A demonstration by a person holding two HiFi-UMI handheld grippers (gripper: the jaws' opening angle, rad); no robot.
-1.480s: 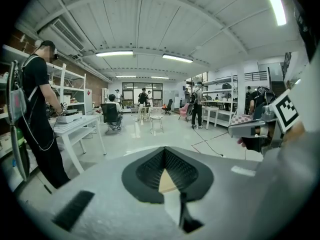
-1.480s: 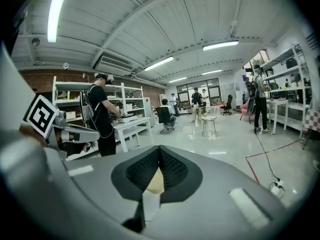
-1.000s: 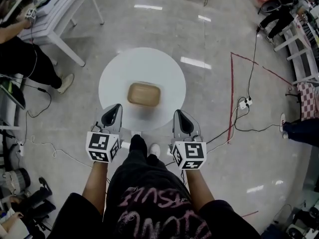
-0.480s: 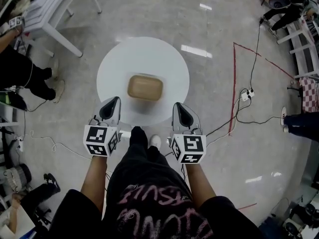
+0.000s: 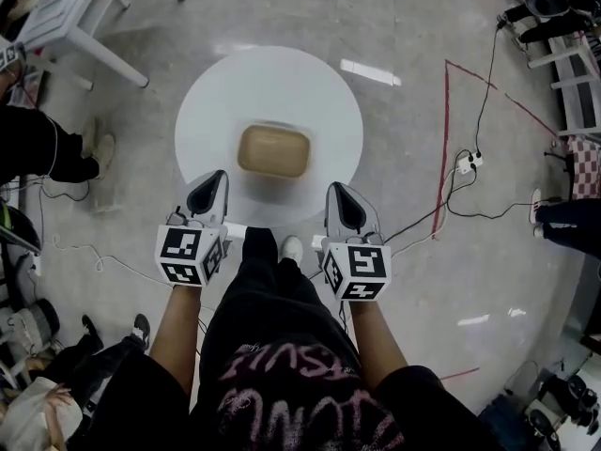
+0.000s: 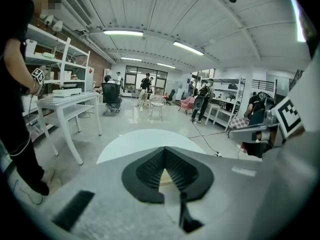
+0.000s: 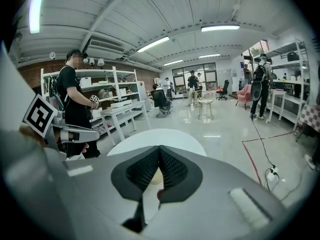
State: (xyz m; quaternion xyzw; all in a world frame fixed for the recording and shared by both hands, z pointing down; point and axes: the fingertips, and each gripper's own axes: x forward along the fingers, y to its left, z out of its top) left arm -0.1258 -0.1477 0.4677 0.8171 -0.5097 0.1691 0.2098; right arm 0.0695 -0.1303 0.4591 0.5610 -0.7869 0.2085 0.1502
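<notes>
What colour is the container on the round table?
Plain tan brown. The container shows best in the head view, on the white table.

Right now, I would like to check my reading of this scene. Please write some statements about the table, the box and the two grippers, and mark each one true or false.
1. The table is round and white. True.
2. The box lies at the far edge of the table. False: it lies near the middle.
3. The left gripper holds the box. False: its jaws are together with nothing between them, and it is apart from the box.
4. Both grippers are over the table's near edge, one on each side of the box. True.
5. The right gripper is wide open. False: its jaws are together.
</notes>
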